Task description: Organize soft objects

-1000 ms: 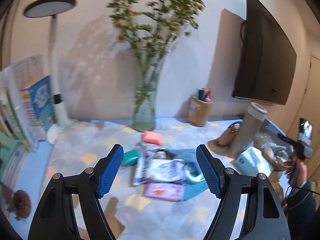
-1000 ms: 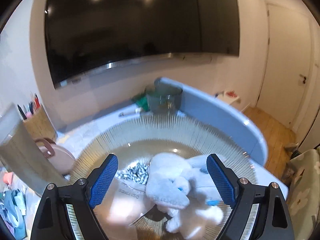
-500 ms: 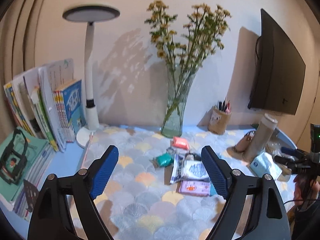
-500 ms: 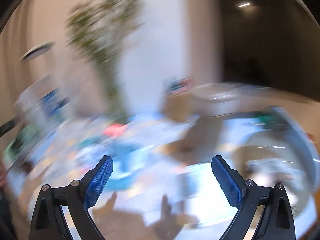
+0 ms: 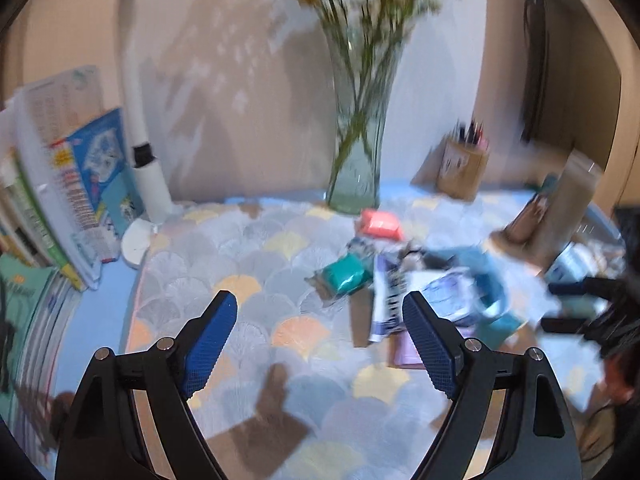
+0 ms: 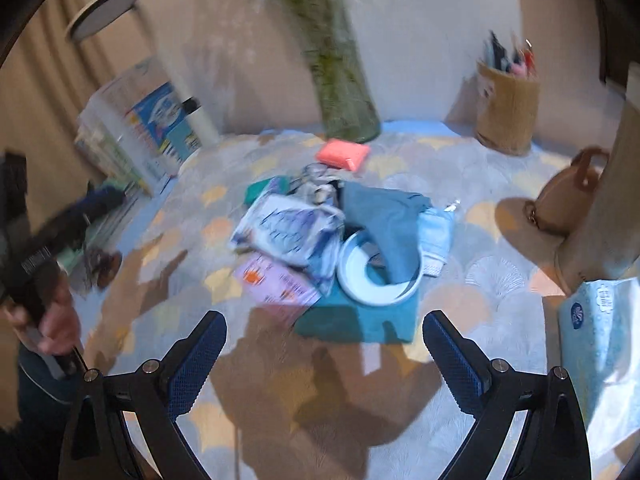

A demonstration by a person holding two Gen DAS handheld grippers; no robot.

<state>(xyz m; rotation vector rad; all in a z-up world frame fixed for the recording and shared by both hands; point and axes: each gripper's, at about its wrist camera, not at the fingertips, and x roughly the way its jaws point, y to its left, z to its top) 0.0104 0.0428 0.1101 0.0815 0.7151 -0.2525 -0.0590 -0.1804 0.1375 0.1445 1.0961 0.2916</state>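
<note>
**Both grippers hovered empty, the heap of soft things lying ahead of the right one.**

Going left to right: the left gripper was spread wide with nothing between its blue pads, and the heap lay ahead of it and off to its right, the soft teal packet nearest. The right gripper was equally wide and empty, and faced the heap almost squarely: the crumpled white-and-blue printed pouch ahead-left, the flat lilac packet just below it, the folded blue-grey cloth ahead-right, draped into a white ring-shaped bowl. The salmon-pink pad sat farther back, by the glass vase. By my judgement the right gripper was the nearer.
</note>
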